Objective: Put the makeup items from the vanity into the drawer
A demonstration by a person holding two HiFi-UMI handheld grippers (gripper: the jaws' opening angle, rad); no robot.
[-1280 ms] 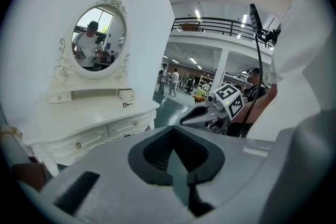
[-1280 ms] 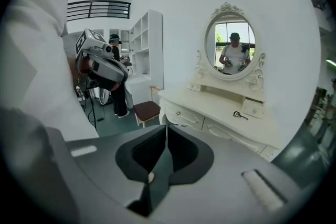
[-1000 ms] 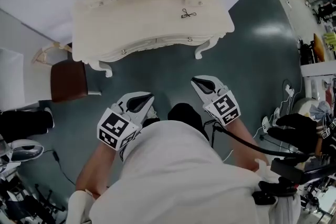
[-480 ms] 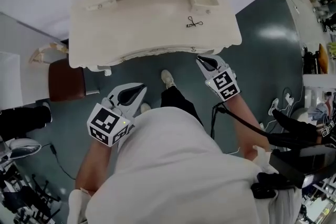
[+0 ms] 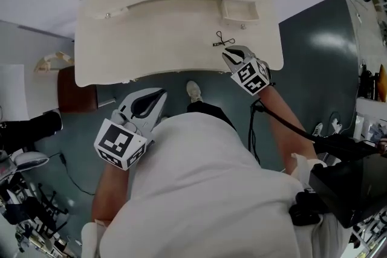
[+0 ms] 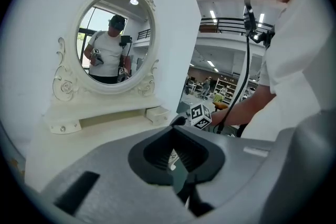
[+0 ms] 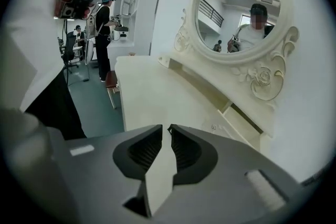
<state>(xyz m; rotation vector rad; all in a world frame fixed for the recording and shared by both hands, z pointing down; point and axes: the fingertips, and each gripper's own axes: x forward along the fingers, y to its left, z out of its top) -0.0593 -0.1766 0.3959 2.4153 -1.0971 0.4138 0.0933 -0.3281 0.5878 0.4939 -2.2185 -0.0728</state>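
— where's the eyelash curler point(image 5: 222, 41)?
— upper middle, on the vanity point(image 5: 163, 33), just above the right gripper point(image 5: 229, 52); its jaws are a sliver apart, empty.
— left gripper point(image 5: 158, 94)?
— lower left, jaws pressed together.

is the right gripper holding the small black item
No, only bare vanity top shows between the jaws of the right gripper; the small black item lies on it just ahead.

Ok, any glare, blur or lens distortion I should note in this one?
Head view: sharp, one glare patch on the dark floor. Left gripper view: fisheye, black corners, mosaic patch top right. Right gripper view: same fisheye vignette, mirror in focus.
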